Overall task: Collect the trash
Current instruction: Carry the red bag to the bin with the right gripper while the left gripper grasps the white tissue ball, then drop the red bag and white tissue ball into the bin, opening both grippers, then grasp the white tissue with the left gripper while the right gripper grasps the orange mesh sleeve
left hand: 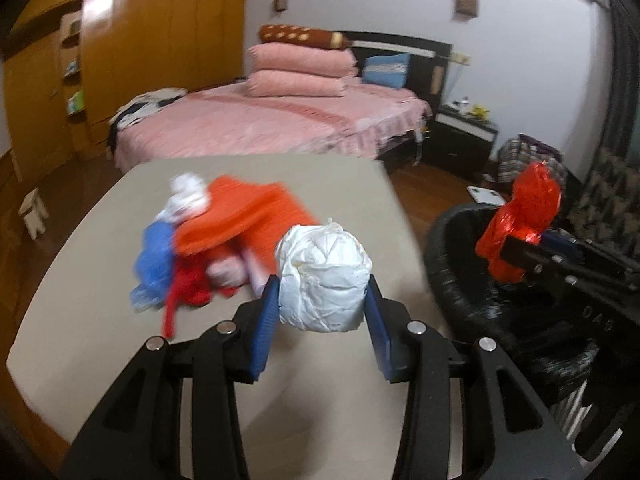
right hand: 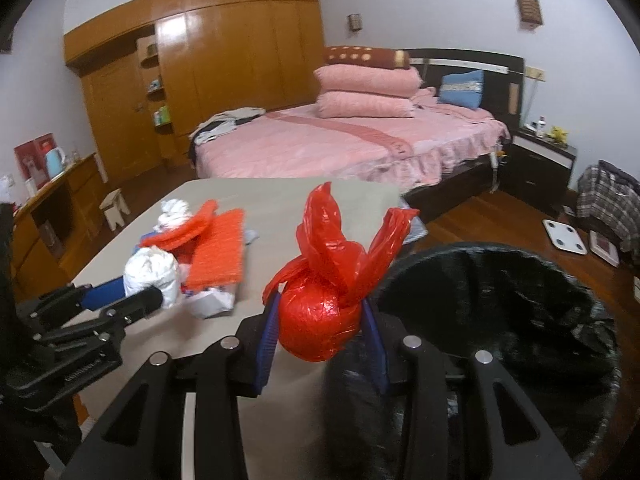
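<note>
Beige rectangular worktop (left hand: 100,280) with a heap of orange, blue and red scraps (left hand: 224,240), round black-lined trash bin (right hand: 520,300) beside it, left tongs (left hand: 322,300) clamped on a crumpled white paper ball (left hand: 324,276) above the worktop, right tongs (right hand: 320,320) clamped on a knotted red plastic bag (right hand: 320,316) at the bin's rim

Dim, even room light — motion blur, fisheye-bent edges, dark corners.
</note>
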Demonstrator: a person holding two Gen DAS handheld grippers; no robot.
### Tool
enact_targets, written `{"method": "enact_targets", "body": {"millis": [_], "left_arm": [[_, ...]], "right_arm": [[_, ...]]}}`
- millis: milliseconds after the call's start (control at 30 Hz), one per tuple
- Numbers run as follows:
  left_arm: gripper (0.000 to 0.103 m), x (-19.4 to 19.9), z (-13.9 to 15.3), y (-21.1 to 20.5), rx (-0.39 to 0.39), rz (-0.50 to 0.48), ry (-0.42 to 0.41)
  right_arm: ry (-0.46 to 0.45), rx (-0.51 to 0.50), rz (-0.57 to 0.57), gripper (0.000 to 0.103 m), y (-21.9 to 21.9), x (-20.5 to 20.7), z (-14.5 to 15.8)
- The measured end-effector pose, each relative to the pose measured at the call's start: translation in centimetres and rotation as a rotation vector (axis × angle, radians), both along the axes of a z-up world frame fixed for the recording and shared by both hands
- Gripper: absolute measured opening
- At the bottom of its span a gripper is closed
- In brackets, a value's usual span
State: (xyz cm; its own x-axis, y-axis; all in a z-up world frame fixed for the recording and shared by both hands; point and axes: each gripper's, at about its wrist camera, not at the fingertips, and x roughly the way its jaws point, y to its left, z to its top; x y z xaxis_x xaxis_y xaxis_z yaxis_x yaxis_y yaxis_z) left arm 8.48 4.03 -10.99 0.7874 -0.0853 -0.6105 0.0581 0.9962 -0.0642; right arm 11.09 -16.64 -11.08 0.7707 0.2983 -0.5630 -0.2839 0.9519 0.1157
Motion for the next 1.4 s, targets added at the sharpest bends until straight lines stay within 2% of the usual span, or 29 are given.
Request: {"method": "enact_targets", "body": {"millis": [467,567,600,667,733,767,833,900,933,1067,1400], "left_arm": [[0.041,2.8,1.0,-12.1,-0.025,-0.274,-0.041],[0.049,3.7,1.0,-14.1,-0.048,-0.333,-0.038],[0.057,4.0,1.0,-14.6,-0.056,-0.350,-0.037],[0.064,4.5,0.7,-15.3,-0.065,-0.375,-0.037],[0.068,4.3,0.5,-15.4,-0.064,-0.378,-0.039],[0.069,4.2,0.4,-15.2,-0.062,-0.373,-0.037],[0.075,4.0,0.2,-14.5,-0.050,-0.351,-0.039],[0.080,3.6,0.4,-13.4,-0.037,-0.323,-0.048],[0.084,3.4,0.6,-12.8,-0.028,-0.304,-0.055],[0.089,2.6,1.4,-9.3,-0.004,-0.214,-0.074],[0.090,2.2,3.5,-0.2,0.054,0.023,-0.127]], "right_arm": [[-0.015,-0.030,-0.260,0.039,-10.6,-0.7,0.4],[-0.010,-0.036,-0.304,0.042,-12.6,-0.9,0.0],[-0.009,-0.040,-0.319,0.043,-13.0,-1.0,-0.1],[-0.006,-0.042,-0.340,0.050,-13.8,-1.1,-0.3],[-0.011,-0.043,-0.363,0.066,-14.5,-1.3,-0.3],[-0.013,-0.043,-0.366,0.069,-14.5,-1.3,-0.3],[-0.026,-0.053,-0.377,0.088,-14.6,-1.5,-0.2],[-0.040,-0.058,-0.376,0.096,-14.4,-1.3,0.0],[-0.044,-0.059,-0.371,0.097,-14.2,-1.4,0.0],[-0.052,-0.040,-0.331,0.097,-12.6,-0.8,0.5],[-0.093,-0.001,-0.155,0.097,-4.4,2.9,2.2]]}}
